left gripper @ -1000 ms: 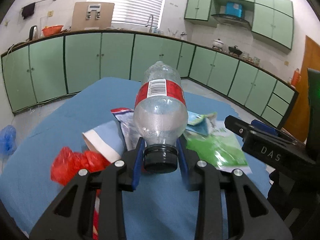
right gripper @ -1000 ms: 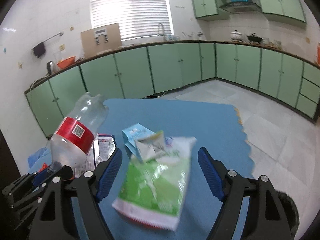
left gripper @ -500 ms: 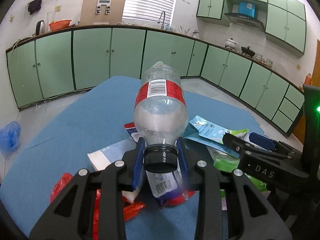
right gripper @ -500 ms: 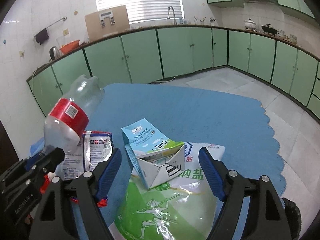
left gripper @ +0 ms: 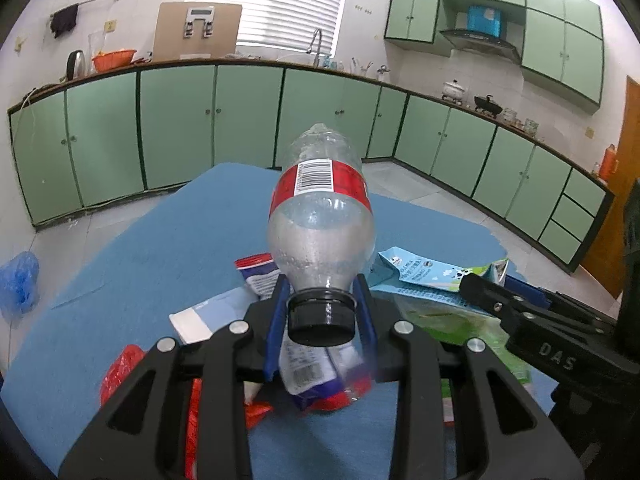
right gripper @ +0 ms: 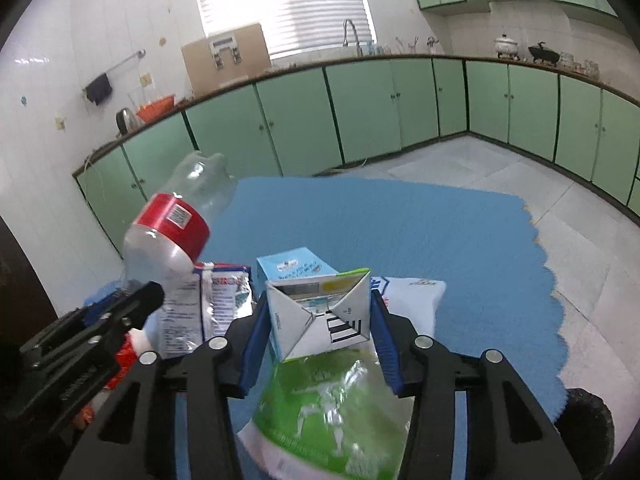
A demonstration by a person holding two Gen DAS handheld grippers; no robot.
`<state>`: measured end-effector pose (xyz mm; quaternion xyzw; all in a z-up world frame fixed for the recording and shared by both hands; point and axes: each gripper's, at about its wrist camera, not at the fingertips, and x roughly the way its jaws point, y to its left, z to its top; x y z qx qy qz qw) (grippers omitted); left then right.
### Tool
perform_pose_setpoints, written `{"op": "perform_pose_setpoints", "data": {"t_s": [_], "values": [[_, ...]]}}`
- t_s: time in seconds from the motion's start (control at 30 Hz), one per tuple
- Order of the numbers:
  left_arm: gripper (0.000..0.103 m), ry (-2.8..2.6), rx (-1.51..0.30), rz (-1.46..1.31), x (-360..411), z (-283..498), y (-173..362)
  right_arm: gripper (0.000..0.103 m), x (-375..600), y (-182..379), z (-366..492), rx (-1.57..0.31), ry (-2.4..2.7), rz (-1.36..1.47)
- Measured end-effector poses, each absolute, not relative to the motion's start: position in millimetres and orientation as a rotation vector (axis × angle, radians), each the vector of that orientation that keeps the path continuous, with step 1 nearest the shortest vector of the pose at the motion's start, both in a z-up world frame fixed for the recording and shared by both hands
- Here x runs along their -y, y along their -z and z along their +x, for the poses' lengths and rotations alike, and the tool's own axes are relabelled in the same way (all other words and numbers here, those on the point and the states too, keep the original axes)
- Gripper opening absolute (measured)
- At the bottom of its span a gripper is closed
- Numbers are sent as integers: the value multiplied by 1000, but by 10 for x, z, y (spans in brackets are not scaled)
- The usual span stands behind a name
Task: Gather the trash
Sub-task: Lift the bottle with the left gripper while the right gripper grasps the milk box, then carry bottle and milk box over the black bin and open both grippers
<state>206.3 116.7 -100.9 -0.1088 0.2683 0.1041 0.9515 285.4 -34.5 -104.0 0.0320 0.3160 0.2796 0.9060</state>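
- Left gripper [left gripper: 321, 314] pinches the plastic bottle [left gripper: 320, 224] by its capped neck, keeping it lifted.
- Right gripper [right gripper: 318, 326] is closing around the milk carton [right gripper: 316, 304], pads seemingly touching it.

1. Green cabinets [left gripper: 180, 128] run along the walls; I use them as reference.
2. Kettle [left gripper: 75, 63] and orange basket [left gripper: 114, 58] on the counter above them, left end.
3. Tap [left gripper: 316, 46] above them, under the blinds [left gripper: 272, 4].
4. White pot [left gripper: 454, 89] on the counter, right stretch.
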Motion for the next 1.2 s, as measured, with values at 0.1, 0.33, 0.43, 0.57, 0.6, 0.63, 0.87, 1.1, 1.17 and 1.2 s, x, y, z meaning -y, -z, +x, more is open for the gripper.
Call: {"op": "perform_pose_setpoints", "data": {"t_s": [0.1,0.33,0.43,0.57,0.6,0.63,0.87,1.1,1.17,1.2], "values": [[31,-189,-533,-208,-1059,2018,947,47,469,957,2746,-629,-564,77],[31,-152,-530,-196,-834,1878,916,47,747,1060,2407,-685,-547,60],[31,-146,-544,-191,-787,1847,953,47,723,1183,2363,-726,-555,44],[31,-158,-563,-187,-821,1815,1013,53,636,1218,2413,-728,-554,27],[31,-163,-568,-188,-841,1812,1029,59,628,1219,2426,-726,-553,24],[31,-167,-570,-188,-860,1809,1040,64,594,1214,2455,-720,-547,13],[31,-181,-585,-202,-993,1825,1110,61,374,1229,2626,-706,-521,-63],[31,-171,-582,-203,-1027,1838,1085,46,460,1204,2576,-694,-509,-55],[31,-159,-581,-203,-988,1833,1077,46,531,1146,2550,-682,-500,-36],[31,-152,-580,-200,-960,1837,1067,46,592,1106,2519,-671,-491,-25]]}}
